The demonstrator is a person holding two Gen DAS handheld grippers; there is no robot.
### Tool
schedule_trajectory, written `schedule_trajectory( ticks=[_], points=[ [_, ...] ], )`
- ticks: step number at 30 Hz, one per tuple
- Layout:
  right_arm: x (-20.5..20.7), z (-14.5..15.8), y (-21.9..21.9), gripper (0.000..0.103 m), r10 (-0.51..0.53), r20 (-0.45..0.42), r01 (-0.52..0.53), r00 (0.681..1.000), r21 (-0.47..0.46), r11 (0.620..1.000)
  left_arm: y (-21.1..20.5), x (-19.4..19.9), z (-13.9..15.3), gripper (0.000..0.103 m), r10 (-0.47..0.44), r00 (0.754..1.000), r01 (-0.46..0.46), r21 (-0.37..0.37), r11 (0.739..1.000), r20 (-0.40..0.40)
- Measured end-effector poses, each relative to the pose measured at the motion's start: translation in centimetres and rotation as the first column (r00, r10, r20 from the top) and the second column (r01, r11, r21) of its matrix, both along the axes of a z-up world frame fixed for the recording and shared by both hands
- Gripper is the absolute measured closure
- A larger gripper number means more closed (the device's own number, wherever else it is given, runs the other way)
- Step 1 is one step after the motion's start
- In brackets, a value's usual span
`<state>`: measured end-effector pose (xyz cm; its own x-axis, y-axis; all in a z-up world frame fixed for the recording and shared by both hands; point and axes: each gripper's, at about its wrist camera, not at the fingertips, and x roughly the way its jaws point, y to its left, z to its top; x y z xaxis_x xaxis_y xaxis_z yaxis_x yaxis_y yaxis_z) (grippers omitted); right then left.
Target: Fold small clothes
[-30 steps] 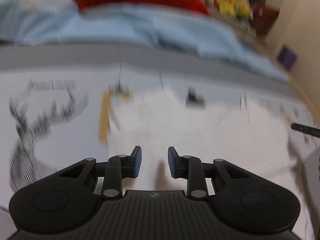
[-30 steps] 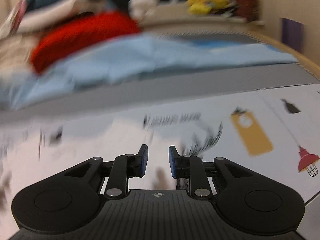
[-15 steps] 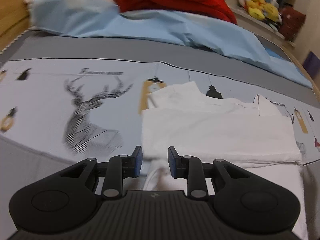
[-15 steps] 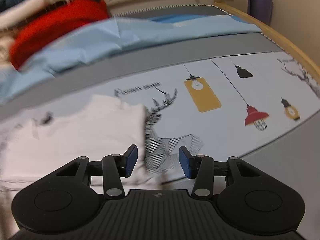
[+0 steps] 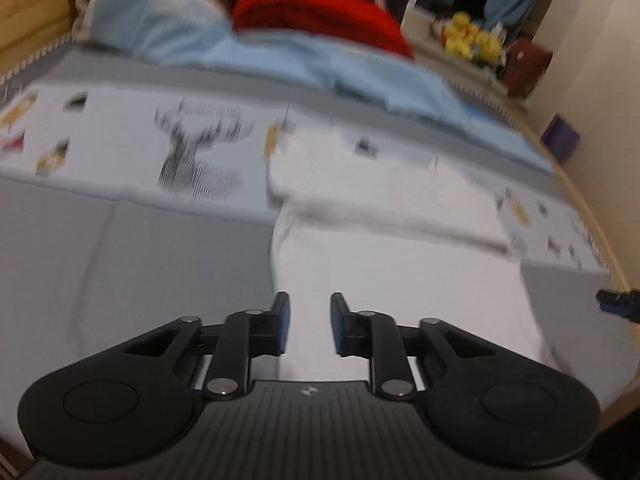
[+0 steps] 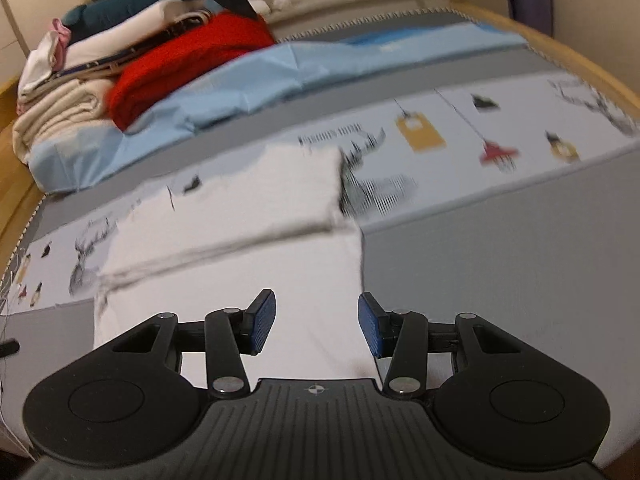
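Note:
A white garment (image 5: 400, 248) lies flat on the bed, its far part folded over into a thicker band (image 5: 380, 184). It also shows in the right wrist view (image 6: 240, 248). My left gripper (image 5: 306, 322) hovers over the garment's near left edge, jaws a little apart and empty. My right gripper (image 6: 316, 324) hovers over the garment's near right part, jaws wide open and empty. The right gripper's tip (image 5: 618, 304) shows at the right edge of the left wrist view.
The bed cover (image 6: 500, 248) is grey with a printed white band of deer and lamps (image 6: 460, 148). A light blue sheet (image 6: 280, 76), a red blanket (image 6: 192, 60) and stacked clothes (image 6: 100, 48) lie at the far side. Yellow plush toys (image 5: 472, 40) sit beyond.
Both grippers have pulled back toward the garment's near edge. The right gripper's jaws have opened wider. The left jaws keep the same small gap.

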<state>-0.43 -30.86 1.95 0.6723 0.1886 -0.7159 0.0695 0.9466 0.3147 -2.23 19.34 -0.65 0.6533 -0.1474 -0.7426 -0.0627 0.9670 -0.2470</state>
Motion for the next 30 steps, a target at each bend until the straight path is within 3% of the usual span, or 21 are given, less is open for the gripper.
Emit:
schedule_trajectory(
  ticks=[3,9,12,18,21,23,26,30],
  points=[
    [-1.6,-2.0,-0.8,0.063,-0.027,-0.055,0.027,0.998,0.011,1.000,1.0,-0.4,-2.5,0.083,-0.013,0.994,-0.001,-0.128,0.992,-0.105],
    [-2.6,-6.3,-2.1,0.063,-0.044,-0.207,0.051,0.977,0.029,0.998,-0.3,0.0,-6.7,0.081,-0.032,0.957,0.008,-0.084,0.996,-0.287],
    [-2.5,-8.3,-1.5,0.063,-0.028,-0.291,0.027,0.956,-0.008,1.000,-0.9,-0.3,-7.4,0.074,-0.049,0.949,0.027,-0.077,0.997,-0.311],
    [-2.7,-10.9,0.3,0.062,0.026,-0.406,-0.081,0.913,-0.119,0.990,-1.5,-0.5,-9.2,0.074,-0.053,0.919,0.044,-0.033,0.999,-0.390],
    [-2.8,-11.4,0.5,0.062,0.031,-0.427,-0.099,0.904,-0.139,0.985,-2.4,-1.0,-9.6,0.086,-0.111,0.894,0.124,0.001,0.992,-0.434],
    [-3.0,-11.5,0.8,0.063,0.044,-0.433,-0.119,0.900,-0.148,0.982,-3.0,-1.6,-9.7,0.086,-0.127,0.884,0.161,0.038,0.986,-0.450],
    [-3.3,-11.6,0.9,0.068,0.041,-0.439,-0.120,0.897,-0.155,0.981,-2.8,-2.3,-9.9,0.082,-0.106,0.885,0.155,0.072,0.985,-0.454],
    [-3.4,-11.6,0.8,0.068,0.040,-0.441,-0.118,0.896,-0.150,0.982,-1.8,-2.3,-9.3,0.073,-0.061,0.908,0.095,0.062,0.994,-0.414]
  ],
)
